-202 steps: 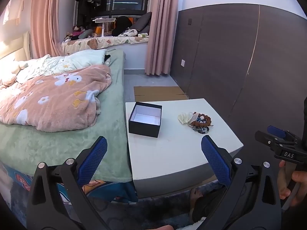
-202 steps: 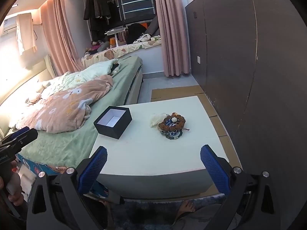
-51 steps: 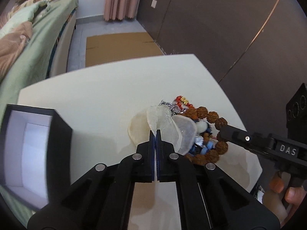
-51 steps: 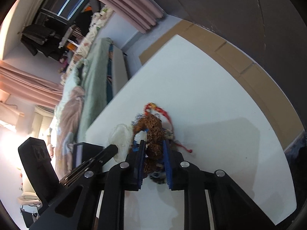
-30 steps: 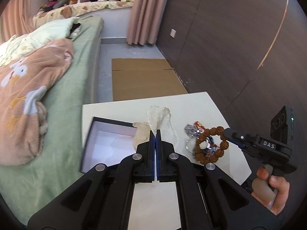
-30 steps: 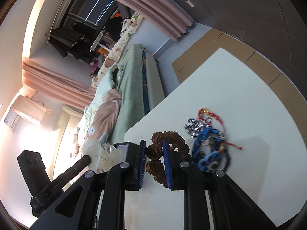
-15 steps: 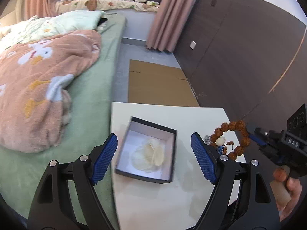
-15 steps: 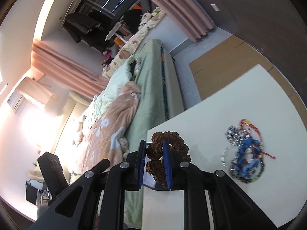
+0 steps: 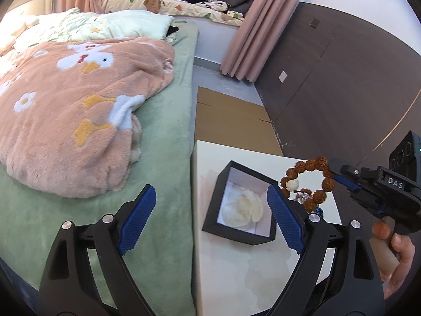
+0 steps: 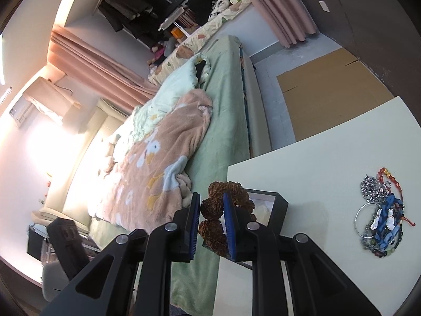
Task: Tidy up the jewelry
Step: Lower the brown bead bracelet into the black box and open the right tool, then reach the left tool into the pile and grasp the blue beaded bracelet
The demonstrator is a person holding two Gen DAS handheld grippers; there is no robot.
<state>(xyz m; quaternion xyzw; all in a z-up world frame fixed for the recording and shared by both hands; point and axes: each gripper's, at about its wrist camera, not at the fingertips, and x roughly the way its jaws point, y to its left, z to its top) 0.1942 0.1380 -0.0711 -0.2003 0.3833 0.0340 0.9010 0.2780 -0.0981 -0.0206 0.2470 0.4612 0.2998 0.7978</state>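
Observation:
A black box [image 9: 222, 177] with a white lining sits on the white table [image 9: 244, 271]; a sheer white pouch [image 9: 243, 208] lies inside it. My left gripper [image 9: 210, 218] is open and empty, held above the box's near left side. My right gripper [image 10: 210, 220] is shut on a brown bead bracelet [image 10: 210, 227], which hangs in the air just right of the box in the left wrist view [image 9: 307, 181]. The box [image 10: 273, 205] shows behind the bracelet in the right wrist view. A pile of other jewelry [image 10: 381, 218], blue, red and silver, lies on the table [image 10: 315, 184] to the right.
A bed with a green sheet [image 9: 163, 158] and a pink blanket [image 9: 73, 113] runs along the table's left edge. Flat cardboard [image 9: 231, 115] lies on the floor beyond the table. A dark panelled wall [image 9: 342, 79] stands to the right.
My left gripper has drawn back and left from the box, staying open. My right gripper has carried the brown bracelet left, closer to the box and away from the jewelry pile.

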